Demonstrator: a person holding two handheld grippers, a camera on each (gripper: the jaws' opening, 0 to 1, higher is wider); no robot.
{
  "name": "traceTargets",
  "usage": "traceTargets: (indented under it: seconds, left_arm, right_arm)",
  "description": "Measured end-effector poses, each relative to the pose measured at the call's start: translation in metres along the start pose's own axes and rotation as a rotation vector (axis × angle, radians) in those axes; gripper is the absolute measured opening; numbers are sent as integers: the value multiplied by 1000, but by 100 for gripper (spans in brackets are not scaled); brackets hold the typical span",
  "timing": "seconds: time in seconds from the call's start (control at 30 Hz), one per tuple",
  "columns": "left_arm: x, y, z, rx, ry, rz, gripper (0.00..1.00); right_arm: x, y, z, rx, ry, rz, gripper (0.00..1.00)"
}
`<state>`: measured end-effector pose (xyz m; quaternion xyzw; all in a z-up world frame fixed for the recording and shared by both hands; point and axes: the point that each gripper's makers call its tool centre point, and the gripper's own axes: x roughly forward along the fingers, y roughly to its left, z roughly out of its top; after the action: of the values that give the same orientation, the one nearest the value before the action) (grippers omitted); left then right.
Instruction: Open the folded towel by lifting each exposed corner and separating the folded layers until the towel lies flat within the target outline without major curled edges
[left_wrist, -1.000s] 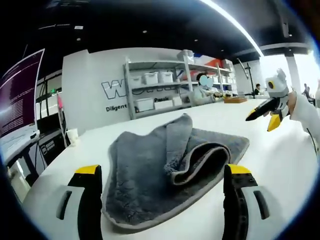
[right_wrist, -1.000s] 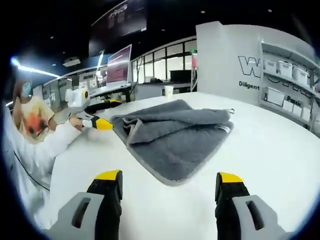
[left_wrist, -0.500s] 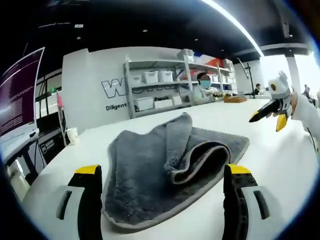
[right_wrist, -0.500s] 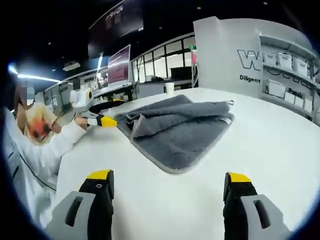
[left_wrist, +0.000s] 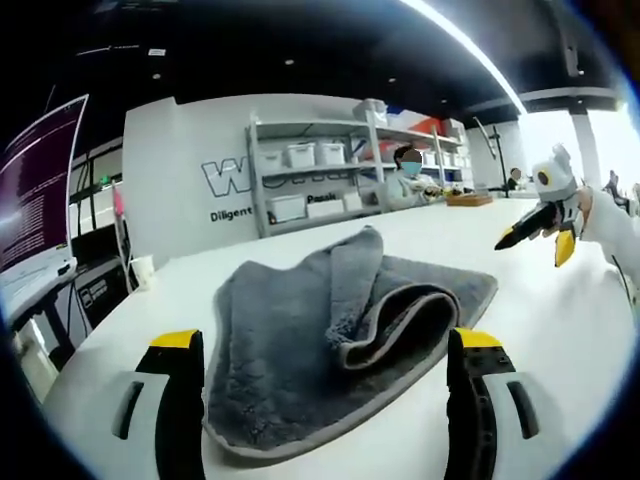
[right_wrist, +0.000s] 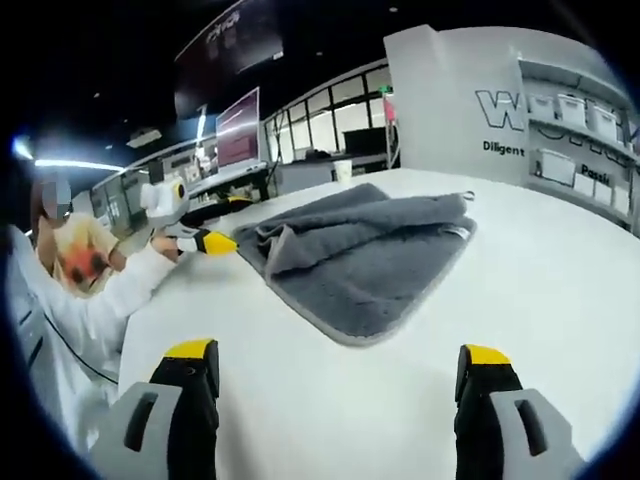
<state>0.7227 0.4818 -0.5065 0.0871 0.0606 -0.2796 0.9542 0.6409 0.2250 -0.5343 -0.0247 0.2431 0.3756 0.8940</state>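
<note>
The left tool (left_wrist: 318, 400) stands wide and empty just short of the grey towel (left_wrist: 330, 340); best to pinch the rolled top layer ahead, lifting slowly; the right tool (right_wrist: 340, 410), also wide, waits well back on the tabletop (right_wrist: 520, 270)

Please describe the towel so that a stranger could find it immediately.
Look at the large white table. In its middle lies the grey towel, folded, with a rolled fold at one edge. It is the single soft, dark thing on the table.

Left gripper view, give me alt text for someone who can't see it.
A grey towel lies folded and rumpled on a white table, between the open jaws of the left hand-held gripper. The right hand-held gripper hovers above the table at the right; shelves stand behind.
</note>
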Motion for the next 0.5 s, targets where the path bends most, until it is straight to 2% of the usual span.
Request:
traceTargets:
  seconds: [0.27, 0.3, 0.5]
  left_arm:
    - [0, -1, 0, 1, 1, -1, 99]
    - [0, -1, 0, 1, 2, -1, 99]
    - [0, -1, 0, 1, 2, -1, 99]
  right_arm:
    - [10, -4, -2, 8, 16, -2, 99]
    - [13, -11, 0, 21, 19, -8, 98]
    - [23, -23, -3, 37, 26, -35, 87]
